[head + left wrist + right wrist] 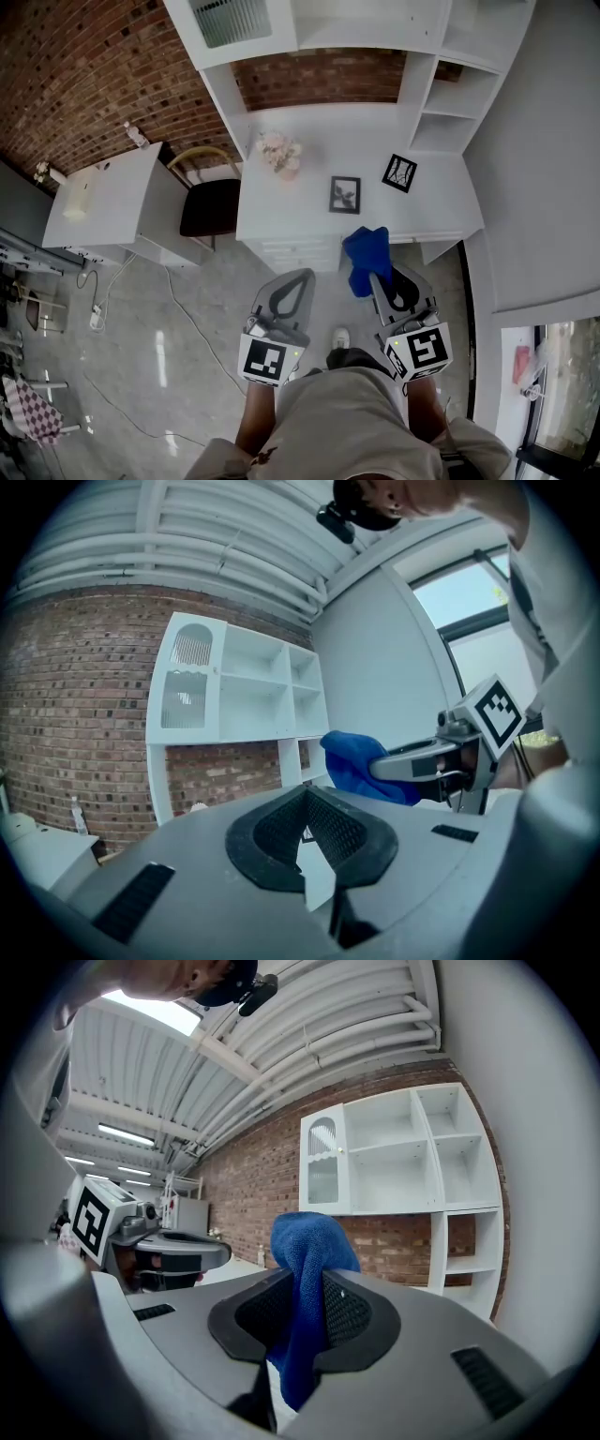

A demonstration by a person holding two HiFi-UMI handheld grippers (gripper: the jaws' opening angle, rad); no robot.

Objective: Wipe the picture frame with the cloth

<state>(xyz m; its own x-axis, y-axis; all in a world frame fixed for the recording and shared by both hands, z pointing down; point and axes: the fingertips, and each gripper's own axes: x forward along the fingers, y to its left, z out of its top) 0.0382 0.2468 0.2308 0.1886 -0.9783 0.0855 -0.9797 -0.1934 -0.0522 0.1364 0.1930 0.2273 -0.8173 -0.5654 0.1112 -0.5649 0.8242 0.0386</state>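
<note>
Head view: low in the frame, the left gripper [296, 278] and right gripper [382, 279] are held short of the white desk [272, 220]. Only here does the picture frame [345, 194] show, at centre on the desk.

Left gripper view: its jaws meet at the tips, with nothing between them.

Right gripper view: its jaws pinch the blue cloth [305, 1241], which bunches above the pads.
</note>
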